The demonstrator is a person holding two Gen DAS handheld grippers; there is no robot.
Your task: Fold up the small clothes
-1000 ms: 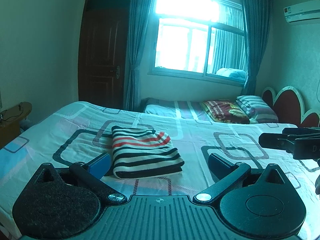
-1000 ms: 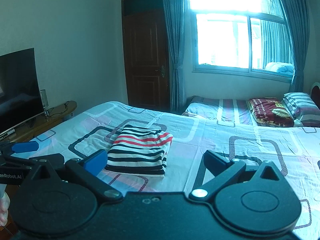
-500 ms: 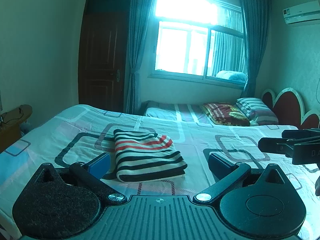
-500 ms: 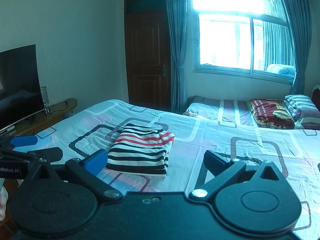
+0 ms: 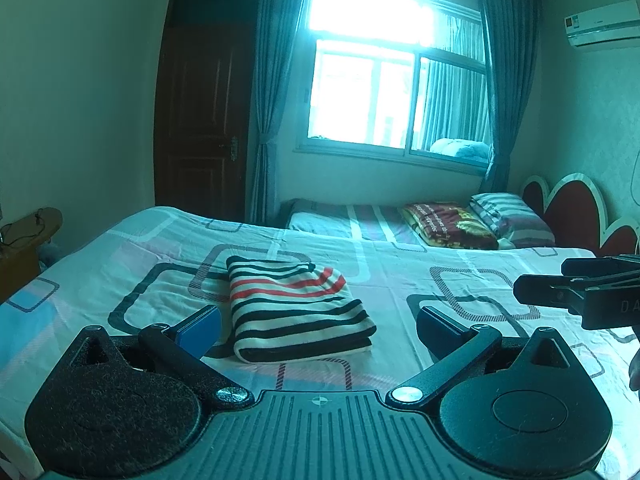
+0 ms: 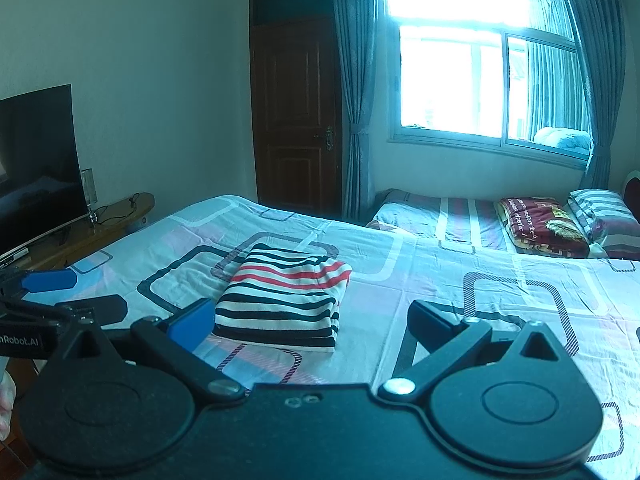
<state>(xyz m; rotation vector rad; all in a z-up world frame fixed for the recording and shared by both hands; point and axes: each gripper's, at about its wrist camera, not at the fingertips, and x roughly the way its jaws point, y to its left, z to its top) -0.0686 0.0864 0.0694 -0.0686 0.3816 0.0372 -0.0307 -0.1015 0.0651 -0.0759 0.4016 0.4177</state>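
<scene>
A folded garment with black, white and red stripes [image 5: 296, 308] lies flat on the patterned bedsheet [image 5: 120, 280]; the right wrist view shows the same garment [image 6: 284, 300]. My left gripper [image 5: 318, 326] hangs open above the near part of the bed, nothing between its fingers, the garment just beyond its tips. My right gripper [image 6: 310, 320] is open too and holds nothing, short of the garment. In the left wrist view the right gripper [image 5: 576, 290] juts in from the right edge. The left gripper [image 6: 60, 294] shows at the left edge of the right wrist view.
A second bed [image 6: 460, 216] with a red blanket [image 6: 540, 226] and striped pillows stands by the window. A dark door [image 5: 204, 120] is at the back. A television [image 6: 36, 168] on a wooden stand [image 6: 92, 232] flanks the bed's left side. A red headboard [image 5: 568, 208] is at right.
Both grippers have pulled back and tilted up slightly, so the garment sits a little farther and lower in both views. The garment itself has not moved. Both grippers stay open.
</scene>
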